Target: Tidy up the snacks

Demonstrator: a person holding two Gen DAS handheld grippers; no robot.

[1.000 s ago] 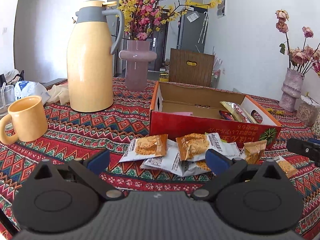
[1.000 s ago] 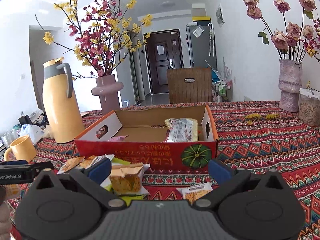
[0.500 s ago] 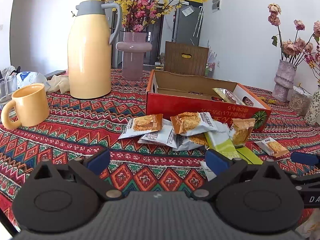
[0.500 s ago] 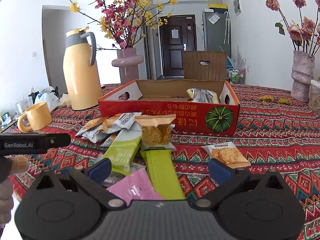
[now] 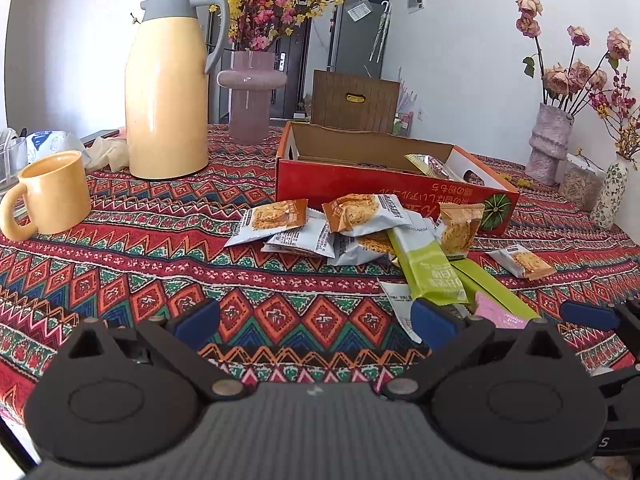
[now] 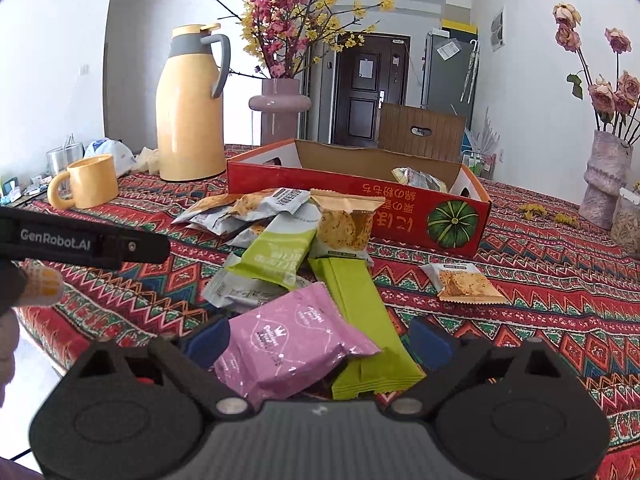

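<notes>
Early stage: red box (image 6: 360, 196) holds one or two packets at its far end (hard to tell), the snack pile (image 6: 280, 240) sits on the counter (image 6: 540, 280) in front. Right gripper (image 6: 320, 340) jaws closing around pink packet (image 6: 292, 344), not yet pinching. Left gripper (image 5: 316, 316) released, nothing between

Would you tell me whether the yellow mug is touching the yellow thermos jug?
Apart. The left wrist view shows patterned tablecloth between the yellow mug and the yellow thermos jug.
</notes>
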